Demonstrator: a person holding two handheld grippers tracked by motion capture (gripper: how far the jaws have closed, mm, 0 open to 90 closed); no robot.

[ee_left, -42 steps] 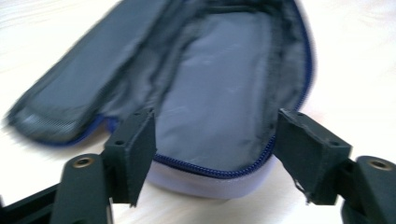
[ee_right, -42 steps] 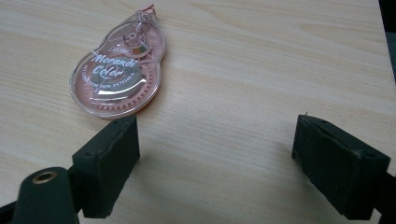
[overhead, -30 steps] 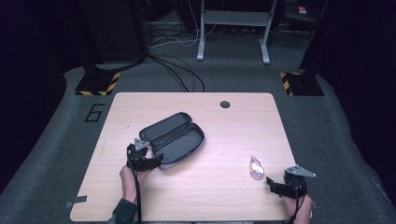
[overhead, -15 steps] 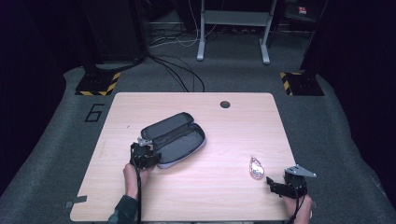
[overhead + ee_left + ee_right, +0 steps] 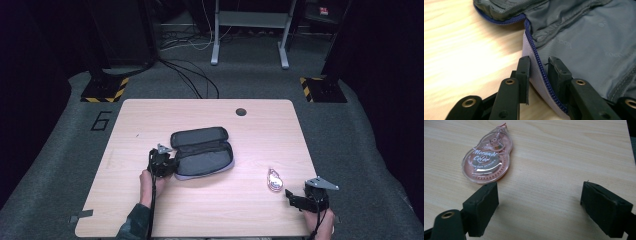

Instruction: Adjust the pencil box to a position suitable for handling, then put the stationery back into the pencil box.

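Observation:
A dark grey zip pouch [image 5: 202, 152] lies open at the middle of the wooden table [image 5: 260, 130], its lid folded back. My left gripper [image 5: 162, 162] is at the pouch's near left corner. In the left gripper view my left gripper [image 5: 539, 60] straddles the pouch [image 5: 579, 37] rim with its blue zipper [image 5: 535, 56]. Its jaws have just been closing and stand close on both sides of the rim without clearly pinching it. A pink correction tape dispenser [image 5: 273, 180] lies flat at the right. My right gripper [image 5: 290, 196] rests open just short of the dispenser [image 5: 487, 161], with bare table between the jaws [image 5: 539, 195].
A round cable hole [image 5: 241, 111] sits near the table's far edge. Beyond the table are grey carpet, black cables [image 5: 192, 80] and a metal stand [image 5: 250, 30]. Hazard-striped blocks [image 5: 105, 90] stand at both far corners.
My left gripper has slid right and down onto the pouch's near left corner, and its jaws have narrowed around the rim. The right gripper and the tape dispenser have not moved.

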